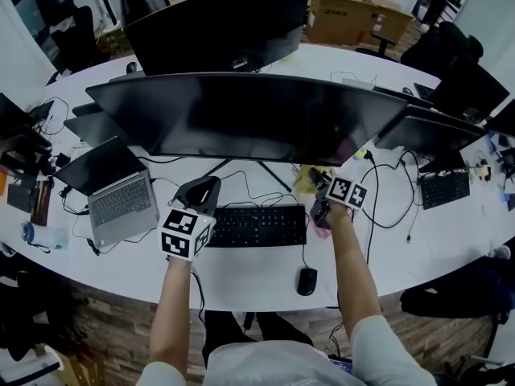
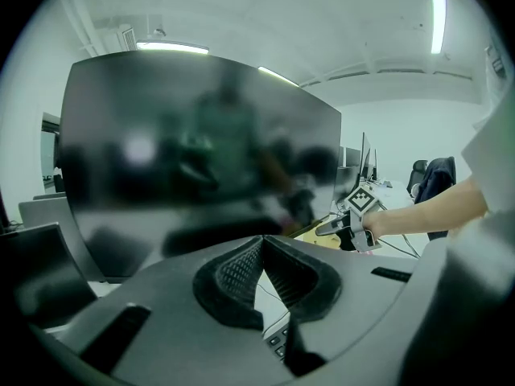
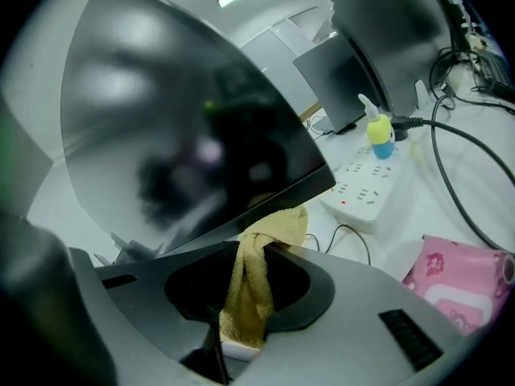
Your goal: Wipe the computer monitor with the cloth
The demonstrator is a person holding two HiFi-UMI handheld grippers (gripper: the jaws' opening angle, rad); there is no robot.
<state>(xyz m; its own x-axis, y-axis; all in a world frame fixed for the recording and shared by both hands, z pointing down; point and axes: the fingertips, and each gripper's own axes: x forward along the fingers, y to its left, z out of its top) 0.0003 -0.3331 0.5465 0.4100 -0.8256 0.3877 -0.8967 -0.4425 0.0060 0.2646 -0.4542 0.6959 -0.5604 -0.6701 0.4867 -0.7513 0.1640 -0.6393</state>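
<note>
The wide curved black monitor (image 1: 241, 119) stands on the white desk, its screen dark. My right gripper (image 1: 318, 187) is shut on a yellow cloth (image 1: 306, 182) just below the screen's lower right edge. In the right gripper view the cloth (image 3: 256, 280) hangs bunched between the jaws, its top close under the monitor (image 3: 185, 119) bezel; whether it touches I cannot tell. My left gripper (image 1: 201, 191) hovers over the desk left of the keyboard, in front of the monitor (image 2: 201, 159). Its jaws meet at the tips (image 2: 262, 244) with nothing between them.
A black keyboard (image 1: 257, 225) and mouse (image 1: 306, 280) lie in front of the monitor, an open laptop (image 1: 121, 195) to the left. A white power strip (image 3: 362, 190), a small spray bottle (image 3: 380, 135), a pink packet (image 3: 463, 284) and cables lie at the right. More monitors (image 1: 225, 22) stand behind.
</note>
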